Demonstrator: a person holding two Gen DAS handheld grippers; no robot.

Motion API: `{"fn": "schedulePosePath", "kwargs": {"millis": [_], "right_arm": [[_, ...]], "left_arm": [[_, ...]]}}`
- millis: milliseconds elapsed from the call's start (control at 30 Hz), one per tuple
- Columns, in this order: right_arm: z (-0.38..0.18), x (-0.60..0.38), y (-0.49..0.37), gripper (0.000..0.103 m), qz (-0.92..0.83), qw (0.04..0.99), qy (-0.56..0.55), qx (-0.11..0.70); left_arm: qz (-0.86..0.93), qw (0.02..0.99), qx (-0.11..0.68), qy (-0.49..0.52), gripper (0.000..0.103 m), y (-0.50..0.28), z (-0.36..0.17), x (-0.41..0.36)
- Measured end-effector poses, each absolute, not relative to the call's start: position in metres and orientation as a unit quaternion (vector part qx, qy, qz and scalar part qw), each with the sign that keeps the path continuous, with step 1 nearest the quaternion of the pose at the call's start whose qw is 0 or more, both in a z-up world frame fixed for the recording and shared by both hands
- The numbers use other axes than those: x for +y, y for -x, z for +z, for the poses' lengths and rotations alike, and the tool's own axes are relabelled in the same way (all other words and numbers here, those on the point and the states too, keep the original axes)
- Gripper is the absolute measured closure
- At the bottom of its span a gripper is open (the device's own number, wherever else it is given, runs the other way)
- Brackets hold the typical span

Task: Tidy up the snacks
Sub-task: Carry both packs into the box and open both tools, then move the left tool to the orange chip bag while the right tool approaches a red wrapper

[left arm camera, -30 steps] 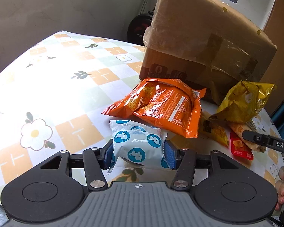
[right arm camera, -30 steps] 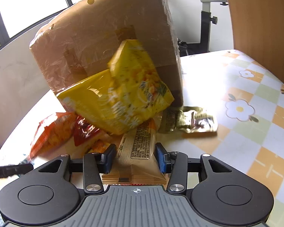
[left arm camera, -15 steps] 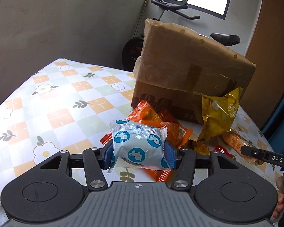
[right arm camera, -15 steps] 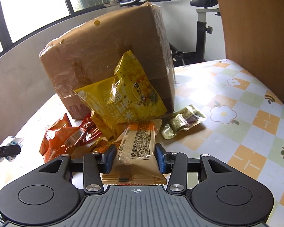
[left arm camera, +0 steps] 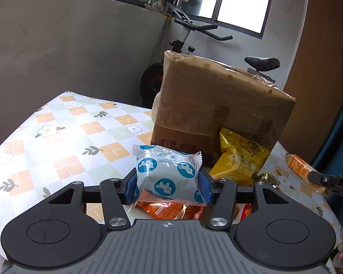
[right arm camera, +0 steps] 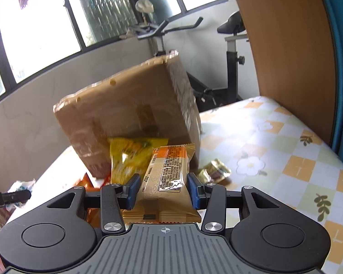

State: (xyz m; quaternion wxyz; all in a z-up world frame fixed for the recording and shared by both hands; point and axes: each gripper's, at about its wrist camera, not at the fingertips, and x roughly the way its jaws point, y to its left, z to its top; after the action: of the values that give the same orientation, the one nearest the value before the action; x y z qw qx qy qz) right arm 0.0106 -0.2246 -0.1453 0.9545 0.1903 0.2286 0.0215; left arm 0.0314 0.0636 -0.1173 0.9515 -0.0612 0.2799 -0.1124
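Floral checked tablecloth (left arm camera: 64, 137) is covering the table, with an exercise bike (left arm camera: 194, 45) and windows behind. A white pouch with blue dots (left arm camera: 169, 173) is being pinched across its middle by the left gripper (left arm camera: 168, 182), clear of the cloth. A tan-and-orange snack bar (right arm camera: 165, 182) is being held lengthwise between the jaws of the right gripper (right arm camera: 163, 190), pads pressing its long sides. Beyond both jaws a wrapped cardboard box (left arm camera: 217, 105) is standing, a yellow corn-snack bag (left arm camera: 240, 159) leaning on it; an orange bag (left arm camera: 171, 210) is lying below the left jaws. Both wrappers are looking light, soft and slick, likely crushable, so mid-body holds with gentle pressure are being judged safest.
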Motion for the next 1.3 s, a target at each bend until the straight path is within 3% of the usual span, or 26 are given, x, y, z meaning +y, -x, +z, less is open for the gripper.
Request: {"fn": "schedulePosePath", "kwargs": {"millis": [467, 667, 1000, 1067, 1200, 1233, 1300], "right_arm": [[-0.031, -0.231, -0.090, 0.062, 0.076, 0.980, -0.127, 0.134], [-0.018, -0.215, -0.173, 0.063, 0.068, 0.978, -0.102, 0.168], [-0.040, -0.207, -0.256, 0.062, 0.019, 0.965, -0.087, 0.246], [-0.046, -0.208, -0.259, 0.062, 0.012, 0.964, -0.084, 0.253], [-0.050, -0.211, -0.256, 0.056, 0.015, 0.961, -0.094, 0.258], [-0.050, -0.212, -0.252, 0.049, 0.018, 0.962, -0.094, 0.254], [-0.047, -0.218, -0.246, 0.047, 0.022, 0.965, -0.099, 0.244]], "left_arm": [[-0.169, 0.964, 0.200, 0.039, 0.046, -0.094, -0.028, 0.031], [-0.191, 0.959, 0.210, 0.012, 0.046, -0.156, -0.006, -0.002], [-0.150, 0.946, 0.287, 0.007, 0.045, -0.264, -0.021, -0.033], [-0.148, 0.946, 0.290, 0.003, 0.044, -0.272, -0.024, -0.039], [-0.138, 0.939, 0.314, -0.003, 0.025, -0.279, -0.032, -0.041], [-0.139, 0.940, 0.310, -0.005, 0.025, -0.277, -0.033, -0.039], [-0.133, 0.945, 0.299, -0.004, 0.025, -0.273, -0.033, -0.032]]}}
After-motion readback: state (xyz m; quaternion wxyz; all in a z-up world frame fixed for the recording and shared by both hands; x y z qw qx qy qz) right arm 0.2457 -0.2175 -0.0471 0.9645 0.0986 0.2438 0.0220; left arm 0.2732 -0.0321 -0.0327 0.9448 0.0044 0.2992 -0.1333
